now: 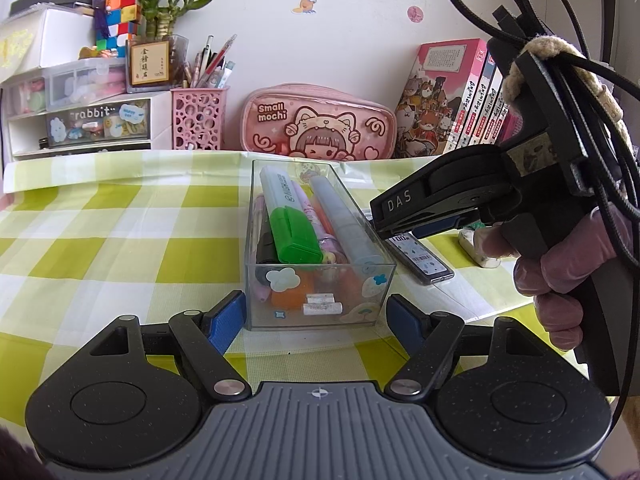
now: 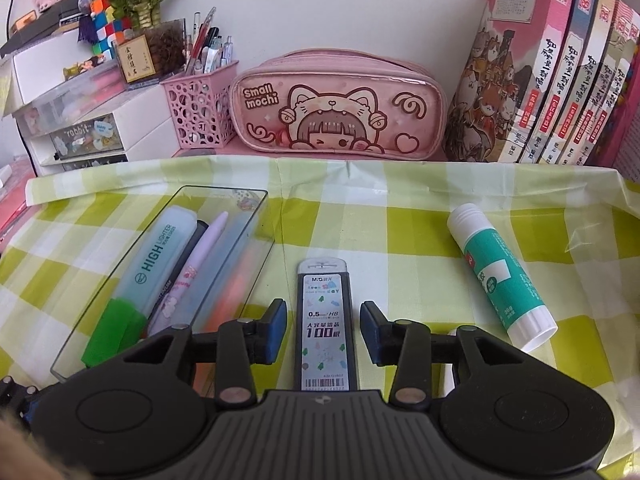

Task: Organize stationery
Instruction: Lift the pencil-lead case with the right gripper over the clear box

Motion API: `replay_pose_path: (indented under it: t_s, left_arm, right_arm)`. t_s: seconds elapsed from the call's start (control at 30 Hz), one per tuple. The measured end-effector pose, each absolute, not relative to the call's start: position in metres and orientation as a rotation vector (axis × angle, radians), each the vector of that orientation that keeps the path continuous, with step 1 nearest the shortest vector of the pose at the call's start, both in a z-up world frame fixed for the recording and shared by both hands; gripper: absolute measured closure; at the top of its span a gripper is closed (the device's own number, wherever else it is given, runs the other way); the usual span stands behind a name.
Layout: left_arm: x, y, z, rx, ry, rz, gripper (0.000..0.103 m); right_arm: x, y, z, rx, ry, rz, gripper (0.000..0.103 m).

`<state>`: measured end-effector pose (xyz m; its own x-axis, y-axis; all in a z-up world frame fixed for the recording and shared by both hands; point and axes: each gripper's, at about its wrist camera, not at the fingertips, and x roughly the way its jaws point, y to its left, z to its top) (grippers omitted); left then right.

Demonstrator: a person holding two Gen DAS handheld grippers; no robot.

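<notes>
Between the right gripper (image 2: pixel 323 330) fingers, lead case (image 2: pixel 324 328) (reads "0.5 HB").

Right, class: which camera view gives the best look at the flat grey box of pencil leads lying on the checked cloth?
The right wrist view: the flat grey box of pencil leads lies lengthwise between the right gripper pads, label readable. The left wrist view shows only part of it, beyond the clear plastic box and partly hidden under the right gripper.

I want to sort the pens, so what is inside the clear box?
The clear box holds a green highlighter, a lilac pen, a grey marker and an orange marker. Smaller items beneath are partly covered.
</notes>
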<state>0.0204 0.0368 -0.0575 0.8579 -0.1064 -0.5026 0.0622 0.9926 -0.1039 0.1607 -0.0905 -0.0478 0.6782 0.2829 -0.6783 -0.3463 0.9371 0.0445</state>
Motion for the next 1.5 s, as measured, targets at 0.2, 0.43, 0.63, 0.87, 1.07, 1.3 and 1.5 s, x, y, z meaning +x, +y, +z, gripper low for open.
replay_pose_path:
  t_s: [0.2,0.43,0.63,0.87,1.07,1.3,1.5]
  left_arm:
    - [0.020,0.037,-0.057,-0.085,0.533,-0.088,0.028]
    - [0.020,0.037,-0.057,-0.085,0.533,-0.088,0.028]
    - [0.021,0.037,-0.057,-0.085,0.533,-0.088,0.028]
    - [0.021,0.037,-0.057,-0.085,0.533,-0.088,0.028]
    - [0.021,0.037,-0.057,-0.085,0.533,-0.088,0.028]
    - [0.021,0.037,-0.057,-0.085,0.533,-0.089,0.028]
    - [0.020,0.037,-0.057,-0.085,0.533,-0.090,0.028]
  right_arm:
    - [0.160,-0.090,-0.049,-0.103,0.732,0.345,0.067]
    - [0.160,-0.099,-0.045,-0.036,0.735,0.362,0.067]
    - [0.162,-0.116,-0.038,0.103,0.742,0.412,0.067]
    - [0.163,-0.131,-0.031,0.218,0.746,0.412,0.067]
    - [0.161,-0.134,-0.020,0.304,0.748,0.435,0.067]
    - [0.156,-0.120,-0.003,0.324,0.741,0.461,0.067]
    - [0.159,-0.095,-0.001,0.319,0.787,0.472,0.067]
